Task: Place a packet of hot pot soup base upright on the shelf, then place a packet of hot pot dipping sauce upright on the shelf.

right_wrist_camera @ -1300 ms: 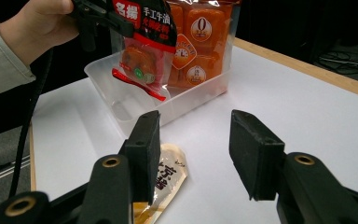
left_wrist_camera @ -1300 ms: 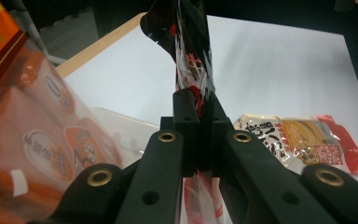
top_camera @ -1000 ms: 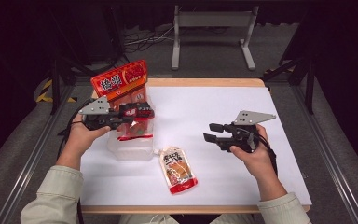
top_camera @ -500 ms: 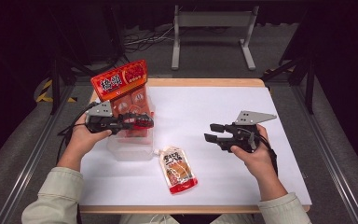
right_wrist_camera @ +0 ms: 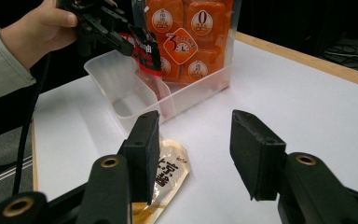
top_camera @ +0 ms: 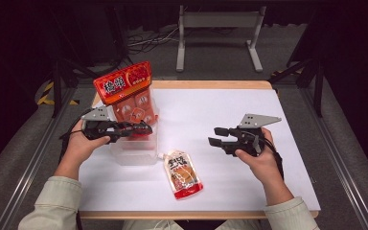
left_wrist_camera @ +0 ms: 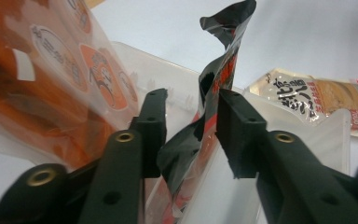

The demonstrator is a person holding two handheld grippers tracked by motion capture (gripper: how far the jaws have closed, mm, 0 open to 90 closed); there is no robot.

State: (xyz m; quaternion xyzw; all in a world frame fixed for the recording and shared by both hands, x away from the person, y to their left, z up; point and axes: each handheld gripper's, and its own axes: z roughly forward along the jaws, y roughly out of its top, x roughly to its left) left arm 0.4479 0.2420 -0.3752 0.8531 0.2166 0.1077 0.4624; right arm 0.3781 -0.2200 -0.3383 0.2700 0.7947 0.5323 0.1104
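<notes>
- On my feed the big orange bag (right_wrist_camera: pixel 186 42) standing in the clear tub carries a large "0" in a round badge and a "3" in a diamond badge
- Its red header (top_camera: pixel 123 81) has bold white East Asian characters I cannot make out
- The flat sauce pouch (left_wrist_camera: pixel 317 95) on the table bears black brush-style characters, with small figures at its edge that look like "80%"
- The small red-and-black sachet (right_wrist_camera: pixel 144 51) shows white characters, too blurred for me to read

A small red-and-black sachet (left_wrist_camera: pixel 205 140), crinkled and twisted, stands upright between the left claw's (left_wrist_camera: pixel 189 123) parted jaws, its lower end down inside the clear plastic tub (top_camera: pixel 136 154) beside the big orange bag.
</notes>
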